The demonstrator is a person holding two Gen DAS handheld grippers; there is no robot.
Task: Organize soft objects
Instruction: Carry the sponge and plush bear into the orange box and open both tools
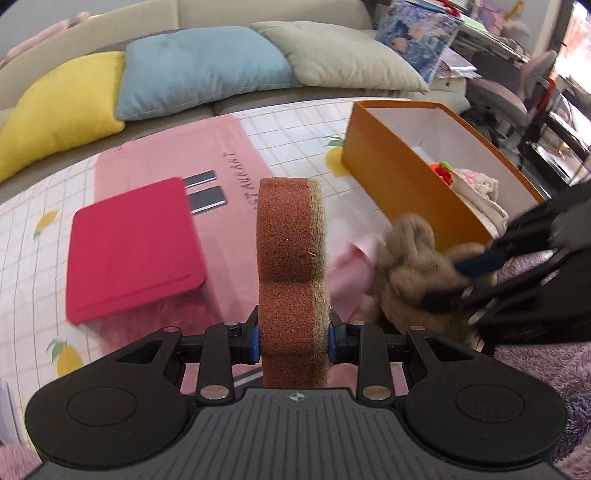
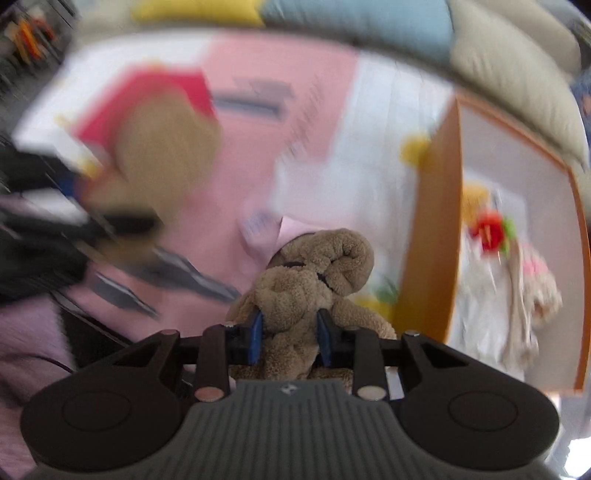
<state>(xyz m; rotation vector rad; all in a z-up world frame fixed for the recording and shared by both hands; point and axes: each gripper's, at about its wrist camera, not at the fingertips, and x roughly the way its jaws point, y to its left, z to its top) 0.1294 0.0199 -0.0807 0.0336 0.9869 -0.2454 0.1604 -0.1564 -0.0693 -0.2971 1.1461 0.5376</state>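
One sofa (image 1: 258, 11) runs across the back, with three cushions leaning on it in a row: one yellow cushion (image 1: 62, 107), one blue cushion (image 1: 199, 66) and one beige cushion (image 1: 340, 55). In front of it lies one tablecloth (image 1: 295, 125), white with a grid and lemon prints, and on it one pink mat (image 1: 177, 162) with printed lettering. One orange cardboard box (image 1: 391, 162) stands open on the right of the cloth; inside it lie a cream knitted piece (image 1: 476, 188) and a small red and green crocheted item (image 1: 443, 171), touching one another. One red flat case (image 1: 133, 247) lies on the left part of the mat.

One brown plush toy (image 2: 314, 280) is held up just beside the near corner of the box, a scrap of pink fabric (image 1: 354, 266) behind it. The right gripper (image 2: 290, 334) has its two blue pads clamped on the toy's body. One brown scouring sponge (image 1: 291, 266), with a coarser tan layer on its right face, stands on edge over the mat, and the left gripper (image 1: 294, 338) is closed on its two flat faces. The right wrist view is heavily blurred beyond the toy.
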